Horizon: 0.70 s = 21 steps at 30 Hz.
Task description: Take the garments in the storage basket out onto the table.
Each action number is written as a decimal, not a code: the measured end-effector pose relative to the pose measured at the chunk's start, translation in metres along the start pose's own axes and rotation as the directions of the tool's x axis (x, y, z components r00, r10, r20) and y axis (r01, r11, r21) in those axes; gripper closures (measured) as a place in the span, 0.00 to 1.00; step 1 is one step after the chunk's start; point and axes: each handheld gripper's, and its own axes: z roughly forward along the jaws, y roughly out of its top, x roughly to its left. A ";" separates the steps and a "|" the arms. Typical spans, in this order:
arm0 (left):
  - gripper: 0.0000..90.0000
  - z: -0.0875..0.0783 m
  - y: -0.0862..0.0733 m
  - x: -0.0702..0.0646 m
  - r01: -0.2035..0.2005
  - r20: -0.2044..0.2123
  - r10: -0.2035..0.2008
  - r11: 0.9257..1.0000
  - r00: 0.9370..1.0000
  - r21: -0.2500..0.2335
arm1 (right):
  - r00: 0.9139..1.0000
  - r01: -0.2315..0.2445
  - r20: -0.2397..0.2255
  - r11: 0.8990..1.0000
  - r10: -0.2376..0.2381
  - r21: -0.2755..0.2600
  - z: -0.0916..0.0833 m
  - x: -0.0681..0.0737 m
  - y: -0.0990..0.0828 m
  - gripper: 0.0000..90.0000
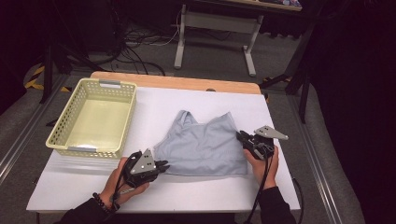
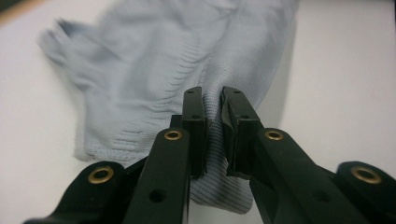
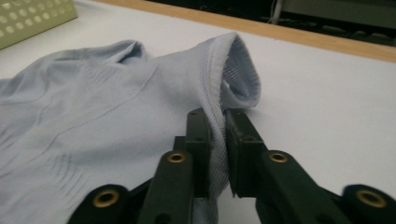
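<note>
A pale blue sleeveless top (image 1: 201, 144) lies spread on the white table (image 1: 93, 186), straps toward the far side. My left gripper (image 1: 163, 165) is at its near left corner. In the left gripper view the black jaws pinch a fold of the top (image 2: 140, 65) at my left gripper (image 2: 213, 100). My right gripper (image 1: 241, 136) is at the top's right edge. In the right gripper view the jaws clamp the ribbed edge of the top (image 3: 93, 121) at my right gripper (image 3: 215, 117), and that edge curls up just beyond the tips.
A pale yellow perforated plastic basket (image 1: 77, 107) stands empty at the table's far left. The wooden table edge (image 1: 177, 83) runs along the far side. Beyond it are a desk frame (image 1: 247, 51) and cables on the floor.
</note>
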 end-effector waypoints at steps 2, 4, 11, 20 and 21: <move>0.90 -0.013 0.004 0.000 0.012 -0.006 -0.013 0.999 1.000 -0.044 | 1.000 0.011 0.025 1.000 -0.010 -0.009 -0.004 0.003 0.001 0.79; 0.92 -0.022 0.006 -0.002 0.011 -0.034 -0.013 0.997 0.999 -0.077 | 1.000 -0.002 0.008 1.000 0.002 -0.030 -0.012 0.003 0.001 0.74; 0.93 -0.032 0.010 -0.005 -0.004 -0.047 -0.001 0.996 0.999 -0.089 | 0.997 0.058 -0.046 0.998 -0.059 -0.017 -0.037 0.017 -0.008 0.65; 0.90 -0.040 0.006 -0.010 -0.054 -0.046 0.053 0.998 0.998 -0.025 | 0.977 0.141 -0.183 0.977 -0.111 0.162 -0.045 0.044 -0.056 0.51; 0.87 -0.040 0.003 -0.011 -0.058 -0.045 0.057 0.998 0.997 -0.010 | 0.973 0.156 -0.196 0.971 -0.121 0.179 -0.045 0.047 -0.060 0.47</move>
